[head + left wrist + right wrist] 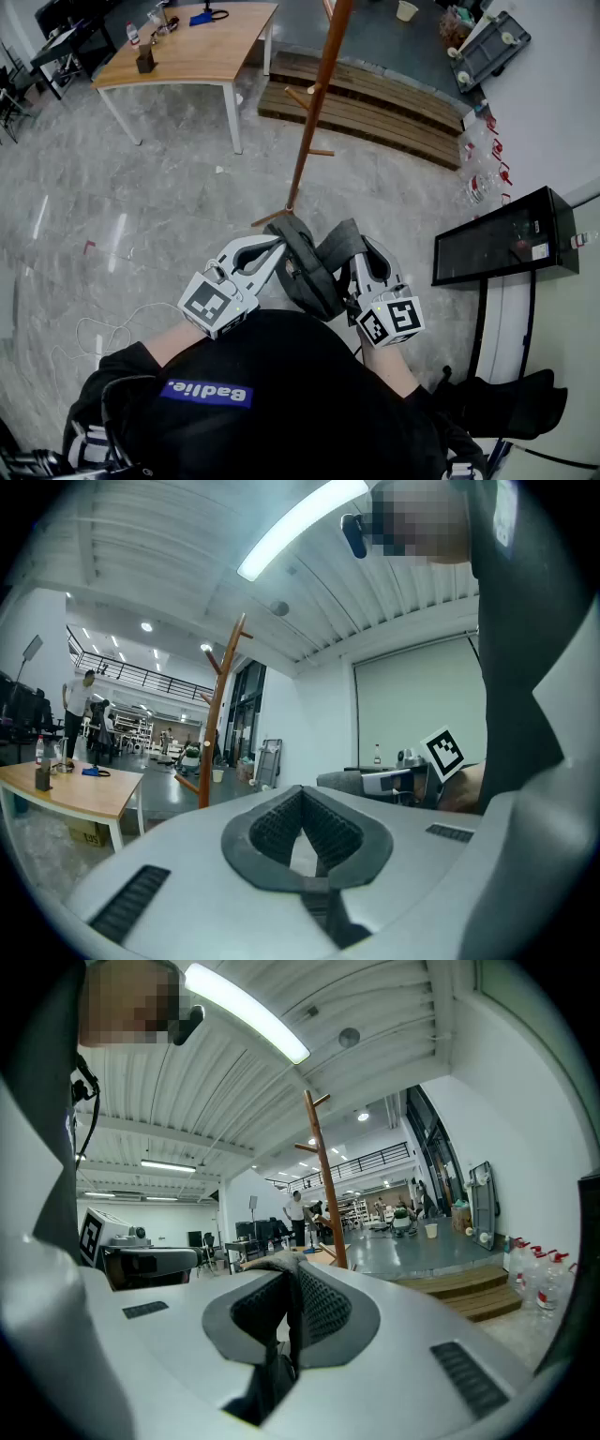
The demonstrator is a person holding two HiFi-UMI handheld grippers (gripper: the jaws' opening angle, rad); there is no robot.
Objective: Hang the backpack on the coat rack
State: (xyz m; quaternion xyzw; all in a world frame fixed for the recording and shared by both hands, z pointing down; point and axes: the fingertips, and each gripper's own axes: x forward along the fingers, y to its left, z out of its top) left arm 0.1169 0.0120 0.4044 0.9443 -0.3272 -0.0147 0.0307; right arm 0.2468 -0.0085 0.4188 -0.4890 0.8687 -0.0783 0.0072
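I hold both arms out in front of my chest, forearms converging, each gripper pointing level toward the coat rack point(314, 103). My left gripper point(279, 246) comes in from the left and my right gripper point(361, 258) from the right, marker cubes nearest me and tips close together. The right gripper is clenched on the grey straps point(314, 267); in the right gripper view a band of webbing stands pinched between its ribbed pads, with fabric folded over the top of them. The left gripper is clenched too; its pads meet at the tip, a dark strip of strap runs down between them, and in the head view its nose is on the same bundle.

The backpack point(281, 375) is black, rounded at the top, with a blue label on its face; it sits just below the two grippers, against my front, its straps looped and twisted up into a thick grey knot between the tips. It is off the rack; the rack's brown pole with its short pegs stands on the floor beyond the grippers, apart from the bag. A wooden bench point(197, 47) stands farther off to the left.
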